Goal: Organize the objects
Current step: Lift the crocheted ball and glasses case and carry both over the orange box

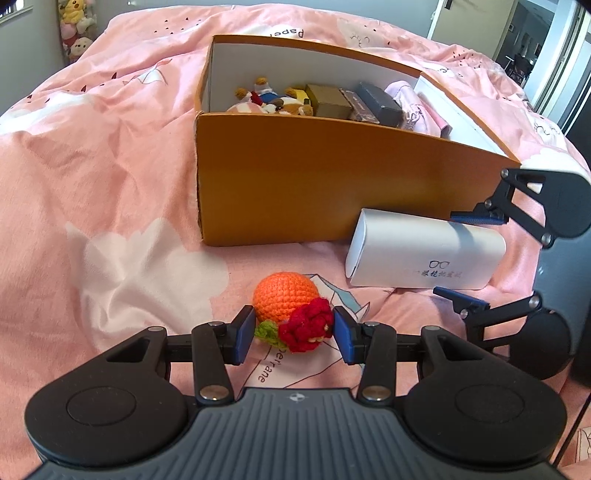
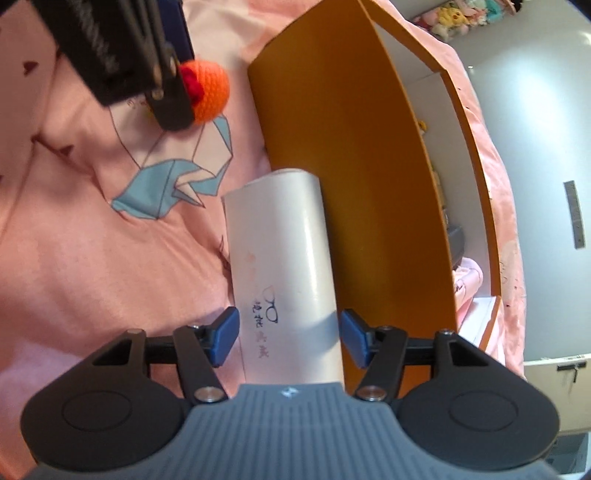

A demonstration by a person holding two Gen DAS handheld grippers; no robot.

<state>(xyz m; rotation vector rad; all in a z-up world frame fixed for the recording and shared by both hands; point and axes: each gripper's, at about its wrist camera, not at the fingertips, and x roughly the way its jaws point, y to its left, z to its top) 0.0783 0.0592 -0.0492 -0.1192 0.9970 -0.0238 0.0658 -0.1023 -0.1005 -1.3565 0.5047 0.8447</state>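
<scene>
Here the crocheted orange ball, with a red flower and a green leaf knitted onto it, lies on the pink bedspread near the front of the orange box. The left gripper has its blue pads on either side of the flower end; the right pad touches the red yarn and the left pad sits just beside the leaf, so the fingers are closed in around the toy, though a firm squeeze cannot be confirmed. To the right of the ball, a white glasses case lies on its side just beside the box's front wall. The right gripper stands spread around the near end of that case, its pads a little apart from the case on both sides. Inside the box, plush toys, small dark boxes and a pink cloth lie in a row. More plush toys hang at the far left wall.
</scene>
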